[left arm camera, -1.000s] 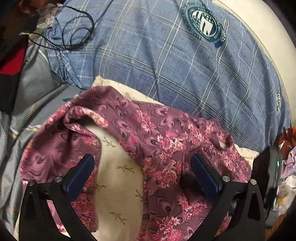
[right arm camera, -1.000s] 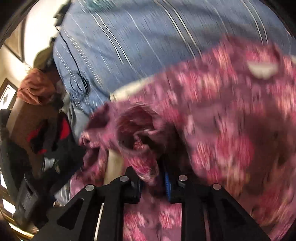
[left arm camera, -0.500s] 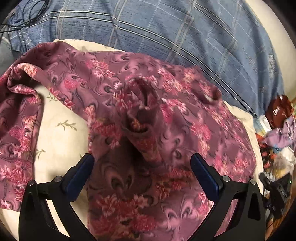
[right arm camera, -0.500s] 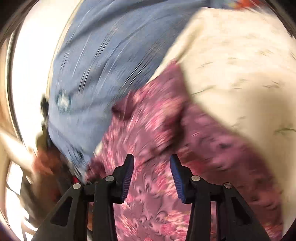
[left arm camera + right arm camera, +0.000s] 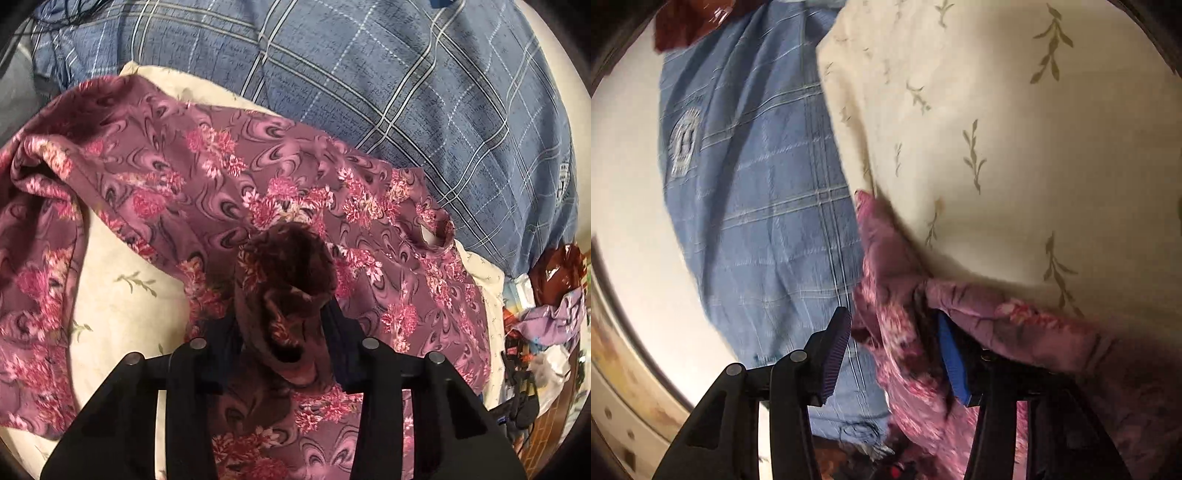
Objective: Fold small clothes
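The blue plaid bedcover (image 5: 369,92) fills the far side of the left wrist view, crossed by pale checked lines. It carries a round crest badge (image 5: 683,138), seen in the right wrist view as a pale ring around a block letter that may be an H; the ring's lettering is too blurred to read. A second small crest (image 5: 563,177) sits at the cover's right edge, also unreadable.

Next to the cover lies a cream pillow (image 5: 122,295) printed with sparse olive leaf sprigs. Draped over the pillow is the floral garment (image 5: 207,177), mauve-purple with dark swirl marks and clusters of pink and red flowers. It lies mostly spread, with a rolled, open edge at its left and a small neck-like opening showing a pale lining at its right. A bunched, darker fold of it stands up in the middle.

The left gripper (image 5: 282,332) has just been closing, and its blue pads now pinch that raised fold from both sides. The right gripper (image 5: 894,354) has the garment's edge between its parted jaws, the cloth lying against the right blue pad; the ribbed left pad stands clear of the fabric, so nothing is clamped.

At the far right, a heap of mixed clutter (image 5: 546,325) sits beside the bed.
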`<move>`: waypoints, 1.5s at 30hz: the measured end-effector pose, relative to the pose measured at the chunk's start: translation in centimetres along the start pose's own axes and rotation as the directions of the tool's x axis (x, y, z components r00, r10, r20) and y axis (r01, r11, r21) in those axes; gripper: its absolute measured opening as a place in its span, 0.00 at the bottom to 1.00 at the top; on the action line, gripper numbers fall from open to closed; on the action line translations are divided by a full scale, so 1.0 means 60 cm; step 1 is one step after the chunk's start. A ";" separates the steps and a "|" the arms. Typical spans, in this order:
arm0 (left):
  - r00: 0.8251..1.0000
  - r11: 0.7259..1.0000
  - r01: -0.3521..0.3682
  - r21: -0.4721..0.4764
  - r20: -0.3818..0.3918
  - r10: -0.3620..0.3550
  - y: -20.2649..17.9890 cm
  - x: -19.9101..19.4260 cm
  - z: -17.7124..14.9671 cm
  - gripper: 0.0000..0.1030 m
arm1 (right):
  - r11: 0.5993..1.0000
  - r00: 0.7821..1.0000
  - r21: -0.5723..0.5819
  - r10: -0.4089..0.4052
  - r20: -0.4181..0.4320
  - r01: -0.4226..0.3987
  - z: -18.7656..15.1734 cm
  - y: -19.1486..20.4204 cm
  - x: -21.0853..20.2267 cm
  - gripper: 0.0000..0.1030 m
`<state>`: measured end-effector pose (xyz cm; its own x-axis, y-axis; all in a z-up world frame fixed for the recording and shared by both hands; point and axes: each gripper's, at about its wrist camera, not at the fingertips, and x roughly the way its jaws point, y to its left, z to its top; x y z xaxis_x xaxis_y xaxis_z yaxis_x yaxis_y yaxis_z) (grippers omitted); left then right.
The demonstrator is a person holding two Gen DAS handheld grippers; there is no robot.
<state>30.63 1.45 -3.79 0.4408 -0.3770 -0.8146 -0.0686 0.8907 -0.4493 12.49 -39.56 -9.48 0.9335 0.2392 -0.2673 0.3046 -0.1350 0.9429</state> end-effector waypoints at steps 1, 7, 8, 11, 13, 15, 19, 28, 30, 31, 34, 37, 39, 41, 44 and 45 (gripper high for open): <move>1.000 1.000 0.000 -0.001 -0.002 0.000 -0.001 -0.002 -0.001 0.37 | 1.000 1.000 -0.023 -0.011 -0.007 0.011 0.000 0.008 0.009 0.23; 0.998 0.996 -0.054 0.067 0.010 0.054 -0.022 -0.012 -0.014 0.44 | 0.934 0.972 -0.313 -0.108 0.210 0.172 0.057 0.047 -0.071 0.00; 0.996 0.993 -0.087 0.085 -0.003 0.088 -0.024 -0.003 -0.016 0.44 | 0.942 0.968 -0.273 -0.143 0.205 0.197 0.073 0.033 -0.084 0.01; 0.998 0.995 -0.067 0.079 -0.013 0.068 -0.017 0.002 -0.019 0.44 | 0.944 0.984 -0.305 -0.075 0.161 0.122 0.079 0.038 -0.106 0.07; 0.999 0.997 -0.052 0.051 -0.009 0.053 -0.012 -0.005 -0.019 0.44 | 0.914 0.996 -0.397 -0.073 0.053 0.088 0.057 0.063 -0.088 0.21; 0.999 0.999 -0.028 0.042 -0.015 0.029 -0.009 -0.013 -0.021 0.44 | 0.902 0.994 -0.427 -0.092 -0.064 0.056 0.023 0.062 -0.061 0.41; 0.998 0.996 -0.054 0.067 -0.010 0.055 -0.013 -0.020 -0.023 0.45 | 0.950 0.990 -0.299 -0.121 -0.072 0.095 -0.010 0.017 -0.023 0.44; 0.998 0.994 -0.061 0.090 0.017 0.060 -0.028 -0.039 -0.027 0.51 | 0.939 0.999 -0.345 0.022 0.050 -0.003 0.007 0.065 -0.018 0.03; 0.997 0.991 -0.083 0.103 0.017 0.081 -0.032 -0.028 -0.028 0.55 | 0.908 0.992 -0.410 -0.041 0.118 0.086 0.038 0.076 -0.046 0.03; 0.994 0.988 -0.111 0.111 0.001 0.112 -0.033 -0.014 -0.030 0.55 | 0.907 0.991 -0.404 -0.092 0.093 0.122 0.047 0.068 -0.041 0.03; 0.991 0.986 -0.125 0.112 -0.031 0.129 -0.025 0.002 -0.039 0.55 | 0.883 0.972 -0.424 -0.233 -0.024 0.201 0.060 0.038 -0.027 0.03; 0.996 0.991 -0.091 0.100 0.005 0.091 -0.012 -0.031 -0.045 0.55 | 0.862 0.972 -0.463 -0.235 -0.003 0.207 0.049 0.063 -0.073 0.11; 0.998 0.995 -0.057 0.079 0.038 0.054 0.000 -0.055 -0.039 0.55 | 0.832 0.986 -0.532 -0.165 0.028 0.154 0.037 0.098 -0.100 0.13; 0.999 0.999 -0.024 0.048 0.040 0.022 0.007 -0.064 -0.026 0.60 | 0.773 0.986 -0.614 -0.152 0.067 0.161 0.029 0.139 -0.097 0.25; 0.998 0.999 0.051 0.019 -0.035 -0.050 0.011 -0.048 -0.023 0.67 | 0.725 0.980 -0.661 -0.169 0.104 0.195 0.024 0.177 -0.079 0.38; 0.996 0.997 0.072 0.010 -0.057 -0.072 0.013 -0.041 -0.025 0.67 | 0.751 0.984 -0.639 -0.168 0.060 0.167 0.026 0.178 -0.074 0.38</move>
<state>28.14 2.68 -2.70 0.3930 -0.4537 -0.7998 -0.0277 0.8636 -0.5035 11.91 -43.53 1.46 0.8789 0.2000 -0.4331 0.2634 0.5534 0.7902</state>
